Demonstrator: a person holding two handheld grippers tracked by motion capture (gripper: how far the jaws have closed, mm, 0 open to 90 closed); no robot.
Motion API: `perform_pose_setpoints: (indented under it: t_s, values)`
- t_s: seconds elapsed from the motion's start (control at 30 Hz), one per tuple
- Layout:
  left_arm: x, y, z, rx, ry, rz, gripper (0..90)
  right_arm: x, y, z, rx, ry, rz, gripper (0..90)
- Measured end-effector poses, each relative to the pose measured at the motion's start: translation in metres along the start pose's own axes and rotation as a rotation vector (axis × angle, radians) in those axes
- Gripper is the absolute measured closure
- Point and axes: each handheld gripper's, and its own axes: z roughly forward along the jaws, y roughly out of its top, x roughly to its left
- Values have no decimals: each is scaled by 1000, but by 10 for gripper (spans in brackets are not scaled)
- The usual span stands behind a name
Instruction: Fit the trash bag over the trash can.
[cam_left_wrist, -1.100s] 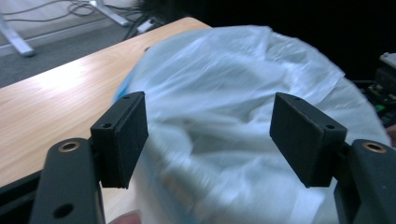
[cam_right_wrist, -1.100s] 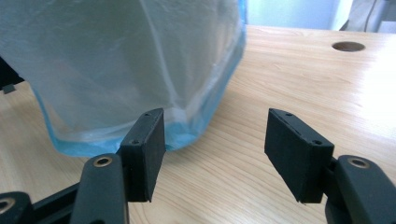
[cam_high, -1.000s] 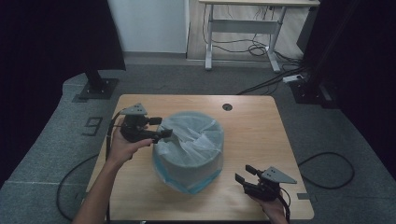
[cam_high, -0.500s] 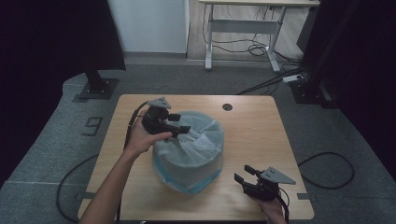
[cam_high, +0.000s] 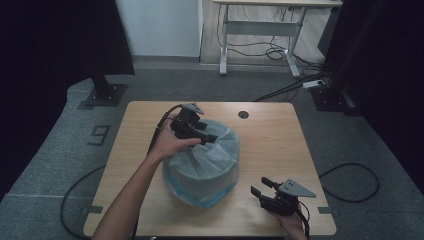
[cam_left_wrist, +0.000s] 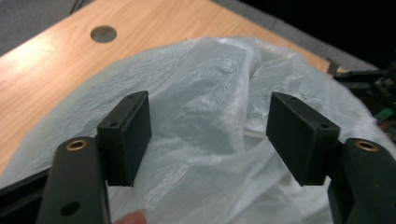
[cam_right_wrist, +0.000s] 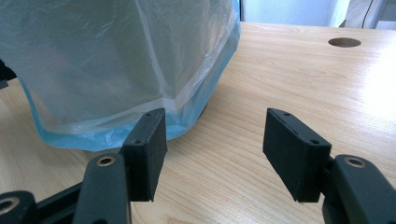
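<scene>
A round bin lined with a pale blue see-through plastic bag (cam_high: 202, 167) stands in the middle of the wooden table (cam_high: 280, 140). My left gripper (cam_high: 210, 140) hovers over the bin's far left rim, its jaws open above the crumpled bag (cam_left_wrist: 205, 93) with nothing pinched between them (cam_left_wrist: 210, 126). My right gripper (cam_high: 259, 185) rests low near the table's front right, open, pointing at the bin's base. In the right gripper view the bag's lower hem (cam_right_wrist: 116, 56) lies just beyond the left jaw, apart from the empty gap (cam_right_wrist: 215, 135).
A round cable hole (cam_high: 243, 114) is set in the table's far side. Bare wood lies to the right of the bin (cam_right_wrist: 289, 70). A white desk frame (cam_high: 260, 30) and floor cables stand beyond the table. Black stands flank it.
My left hand has travelled from the bin's left side up and rightward over its far rim. The right gripper has stayed put.
</scene>
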Motion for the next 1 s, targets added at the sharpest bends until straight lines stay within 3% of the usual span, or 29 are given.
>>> perform_pose_setpoints:
  t_s: [0.13,0.4,0.6,0.73,0.83,1.0]
  values:
    - [-4,5,12,72,21,16,316,1,2,-2,-5,3,-2,388]
    - [-4,7,28,141,31,19,323,1,1,-2,4,2,-6,388]
    - [-4,7,39,184,11,19,319,1,1,-2,7,1,-3,388]
    - [-3,6,46,227,24,26,313,1,0,-1,18,-1,-5,388]
    - [-3,6,47,227,27,28,317,1,0,-1,18,-4,-3,388]
    - [-6,7,30,130,28,24,318,-1,0,-1,20,-11,4,388]
